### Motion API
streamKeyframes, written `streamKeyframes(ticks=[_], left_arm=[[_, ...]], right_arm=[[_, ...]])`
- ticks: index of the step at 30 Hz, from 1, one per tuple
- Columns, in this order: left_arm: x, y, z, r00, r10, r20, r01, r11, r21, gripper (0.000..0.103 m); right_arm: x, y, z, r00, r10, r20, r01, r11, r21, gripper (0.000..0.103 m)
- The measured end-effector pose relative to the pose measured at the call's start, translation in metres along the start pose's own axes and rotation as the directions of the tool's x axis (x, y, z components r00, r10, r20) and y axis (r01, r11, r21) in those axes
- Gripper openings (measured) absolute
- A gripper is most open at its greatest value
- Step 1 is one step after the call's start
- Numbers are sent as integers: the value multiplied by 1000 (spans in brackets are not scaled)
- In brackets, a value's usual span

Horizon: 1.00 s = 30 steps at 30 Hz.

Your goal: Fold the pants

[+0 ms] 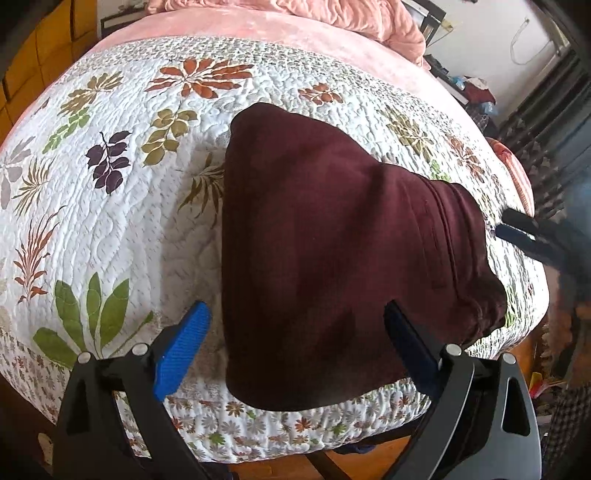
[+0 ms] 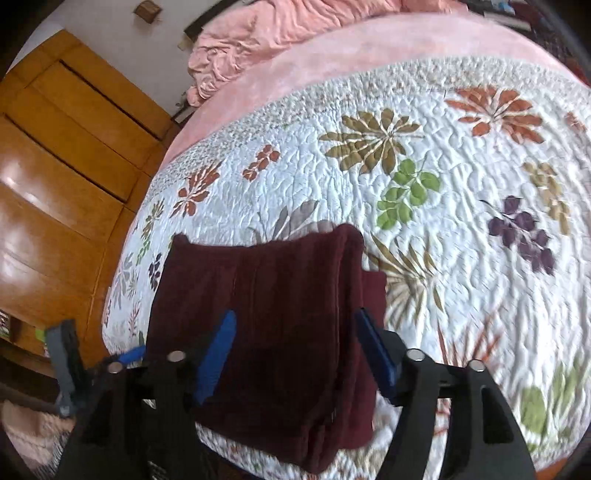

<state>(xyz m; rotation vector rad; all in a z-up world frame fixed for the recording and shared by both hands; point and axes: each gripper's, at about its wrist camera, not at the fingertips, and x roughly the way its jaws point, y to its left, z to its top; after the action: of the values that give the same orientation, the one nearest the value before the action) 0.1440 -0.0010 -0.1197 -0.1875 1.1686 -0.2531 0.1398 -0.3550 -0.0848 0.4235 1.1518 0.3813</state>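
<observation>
The dark maroon pants lie folded into a compact stack on the floral quilt, near its front edge. My left gripper is open and empty, hovering over the stack's near left part. My right gripper is open and empty above the pants, whose layered edges show on the right side. The right gripper also shows at the right edge of the left wrist view. The left gripper shows at the lower left of the right wrist view.
The quilt covers a bed with a pink sheet and a bunched pink blanket at the far end. A wooden wardrobe stands beside the bed. Cluttered shelves and a curtain are at the far right.
</observation>
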Motion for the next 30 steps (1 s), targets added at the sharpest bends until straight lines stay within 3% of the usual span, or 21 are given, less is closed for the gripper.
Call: streamKeyframes(ticks=[3, 6, 7, 8, 10, 14, 17, 22, 24, 25, 26, 27, 30], left_arm=[[-1, -1, -2, 1000, 2, -3, -2, 1000, -3, 95], [-2, 3, -4, 1000, 3, -5, -3, 1000, -23, 95], [-2, 3, -5, 1000, 3, -7, -4, 1000, -29, 95], [-1, 4, -5, 1000, 2, -12, -3, 999, -35, 95], [0, 4, -5, 1000, 1, -18, -2, 999, -42, 95], [-1, 2, -5, 1000, -5, -15, 4, 999, -38, 95], [-1, -1, -5, 1000, -13, -10, 12, 999, -35, 95], [9, -7, -7, 1000, 3, -31, -3, 1000, -16, 95], [9, -6, -10, 1000, 9, -28, -9, 1000, -8, 95], [8, -5, -10, 1000, 6, -28, -6, 1000, -8, 95], [7, -3, -11, 1000, 5, -27, -5, 1000, -11, 95], [6, -2, -10, 1000, 6, -26, -7, 1000, -14, 95], [0, 1, -10, 1000, 7, -11, -8, 1000, -25, 95]], right_arm=[[22, -6, 14, 999, -19, -47, 20, 999, 30, 71], [34, -13, 23, 998, 52, -43, -48, 995, 84, 71], [36, -13, 25, 998, 54, -39, -51, 995, 82, 60], [36, -12, 26, 998, 45, -36, -43, 997, 70, 33], [38, -11, 29, 998, 43, -51, -40, 997, 61, 7], [21, -10, 30, 999, 38, -11, -37, 999, 27, 6], [0, -18, 27, 999, 31, 43, -33, 997, 66, 6], [34, -26, 18, 997, -62, -45, 64, 996, 55, 7], [36, -24, 15, 998, -56, -25, 57, 997, 48, 12], [33, -24, 14, 999, -39, -15, 40, 997, 60, 21], [28, -24, 13, 1000, -7, -11, 7, 997, 75, 42], [19, -22, 9, 1000, 29, 9, -30, 996, 79, 47], [-6, -12, -7, 998, 43, 47, -45, 998, 52, 48]])
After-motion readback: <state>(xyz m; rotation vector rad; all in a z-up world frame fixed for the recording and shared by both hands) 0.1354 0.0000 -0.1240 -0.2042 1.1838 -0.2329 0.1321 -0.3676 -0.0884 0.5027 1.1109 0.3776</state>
